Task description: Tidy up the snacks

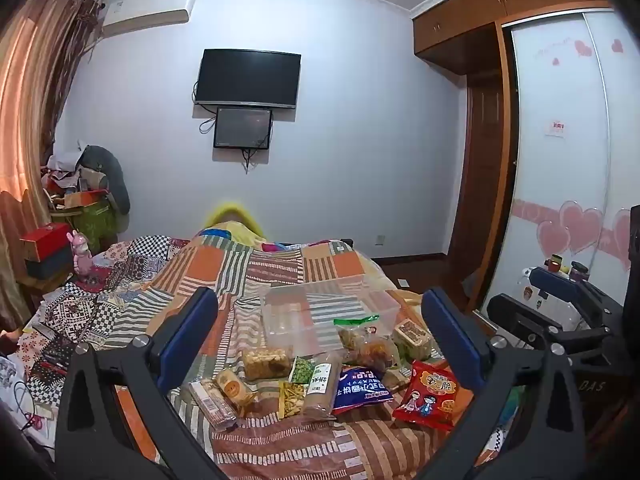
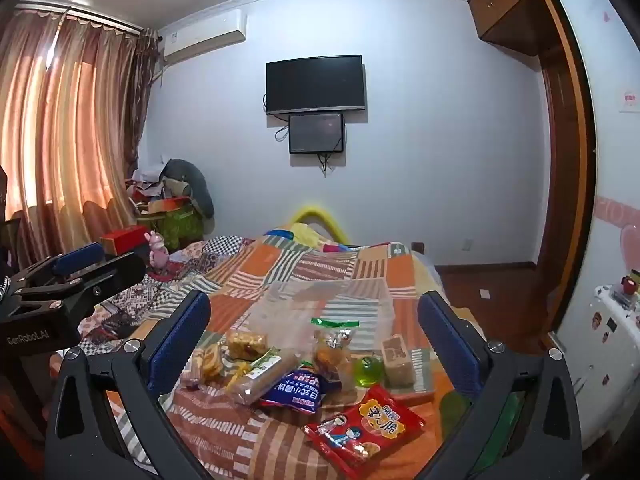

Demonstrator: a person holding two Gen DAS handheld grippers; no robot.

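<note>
Hovering wide open and empty, left gripper (image 1: 320,332) and right gripper (image 2: 314,336) are facing snacks (image 1: 316,380) lying before the clear bin (image 1: 332,312); slick, overlapping packets are risking slipping.

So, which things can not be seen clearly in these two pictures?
- Clear plastic box: both views, see-through walls blend with the quilt, rim unclear.
- Green round item: right wrist view, too small to identify.
- Long biscuit pack: left wrist view, print too small to read.
</note>
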